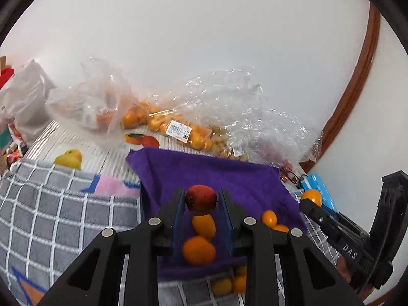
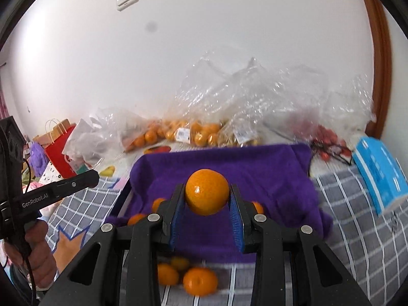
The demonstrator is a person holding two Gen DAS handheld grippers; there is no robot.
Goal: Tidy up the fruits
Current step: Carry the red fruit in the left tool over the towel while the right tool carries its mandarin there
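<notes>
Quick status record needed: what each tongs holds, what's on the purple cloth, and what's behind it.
left tongs: shut on a small red fruit
right tongs: shut on an orange
purple cloth: several small orange fruits loose on it
near edge: more oranges on the striped surface below the cloth
behind cloth: clear plastic bags of orange fruit along the wall
right side: blue box
</notes>
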